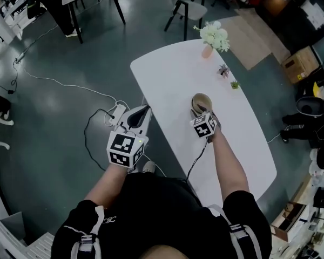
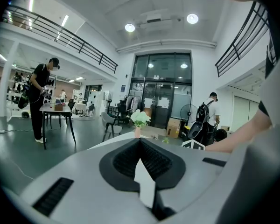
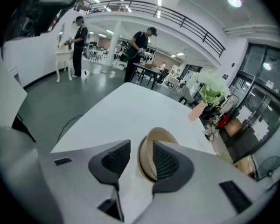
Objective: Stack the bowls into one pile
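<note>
Tan bowls (image 1: 201,102) sit nested in one spot on the white worktop (image 1: 167,74), approx mid-length. The flower vase (image 1: 207,51) is well apart at the far end. We can't tell how many are in the pile, tho the right gripper view shows at least two rims. We judge them light, thin-walled & fairly stiff, prob. paper or moulded fibre. They'd flex at the rim under a hard pinch and slide easily on the smooth top, but aren't likely to break. Best hold, we reckon, is a rim pinch: one pad inside the wall, one outside, gentle pressure, then lift straight up so nested bowls don't drag apart. Right claw (image 3: 139,148) hovers at just that spot, jaws apart and straddling the near rim. One jaw is inside the bowl, the other outside w/ a clear gap, so it grips nothing. Left claw (image 2: 140,141) is off the worktop's edge over the floor (image 1: 70,107), jaws closed tip to tip w/ nothing btw them. No loose bowl shows elsewhere, so we'd say the stacking is prob. done.
</note>
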The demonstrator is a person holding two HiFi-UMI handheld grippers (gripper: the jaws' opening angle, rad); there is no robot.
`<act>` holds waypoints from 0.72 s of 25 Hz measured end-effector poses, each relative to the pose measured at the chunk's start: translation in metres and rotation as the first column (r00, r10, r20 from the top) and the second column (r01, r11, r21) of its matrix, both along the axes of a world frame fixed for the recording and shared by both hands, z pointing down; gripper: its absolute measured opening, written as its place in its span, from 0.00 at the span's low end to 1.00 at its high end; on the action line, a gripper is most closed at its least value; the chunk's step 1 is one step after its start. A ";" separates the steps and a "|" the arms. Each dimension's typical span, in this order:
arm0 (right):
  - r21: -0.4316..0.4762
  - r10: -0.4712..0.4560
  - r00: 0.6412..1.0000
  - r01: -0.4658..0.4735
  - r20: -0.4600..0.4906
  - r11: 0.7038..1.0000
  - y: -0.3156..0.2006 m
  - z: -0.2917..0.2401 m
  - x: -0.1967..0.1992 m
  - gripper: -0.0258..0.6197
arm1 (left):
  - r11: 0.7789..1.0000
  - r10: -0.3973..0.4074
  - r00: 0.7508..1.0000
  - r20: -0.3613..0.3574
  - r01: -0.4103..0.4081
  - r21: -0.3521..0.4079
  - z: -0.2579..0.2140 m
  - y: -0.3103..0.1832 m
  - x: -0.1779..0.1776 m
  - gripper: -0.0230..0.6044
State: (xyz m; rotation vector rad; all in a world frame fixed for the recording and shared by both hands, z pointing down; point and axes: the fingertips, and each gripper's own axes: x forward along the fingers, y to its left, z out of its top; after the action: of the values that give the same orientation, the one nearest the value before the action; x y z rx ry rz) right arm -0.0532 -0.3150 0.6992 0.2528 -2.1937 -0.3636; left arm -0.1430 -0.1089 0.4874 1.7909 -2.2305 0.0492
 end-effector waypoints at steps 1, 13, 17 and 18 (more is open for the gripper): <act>-0.021 0.023 0.999 -0.022 0.032 1.000 0.002 -0.006 0.000 0.30 | 1.000 0.008 1.000 -0.001 -0.008 0.002 -0.001 -0.003 0.000 0.06; -0.100 0.307 0.663 -0.332 0.682 0.938 0.021 -0.226 0.075 0.11 | 0.980 0.188 0.982 0.035 -0.190 0.053 -0.039 -0.053 0.064 0.06; -0.109 0.325 0.519 -0.402 0.791 0.909 0.032 -0.287 0.139 0.06 | 0.958 0.273 0.959 0.073 -0.278 0.074 -0.057 -0.070 0.113 0.06; -0.105 0.323 0.495 -0.418 0.807 0.902 0.036 -0.298 0.155 0.06 | 0.951 0.293 0.953 0.083 -0.299 0.077 -0.062 -0.073 0.126 0.06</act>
State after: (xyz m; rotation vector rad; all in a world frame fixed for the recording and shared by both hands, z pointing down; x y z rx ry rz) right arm 0.1017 -0.2791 0.4010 1.1490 -2.9179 -0.1006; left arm -0.0165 -0.1815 0.4259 2.1921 -2.0169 0.0757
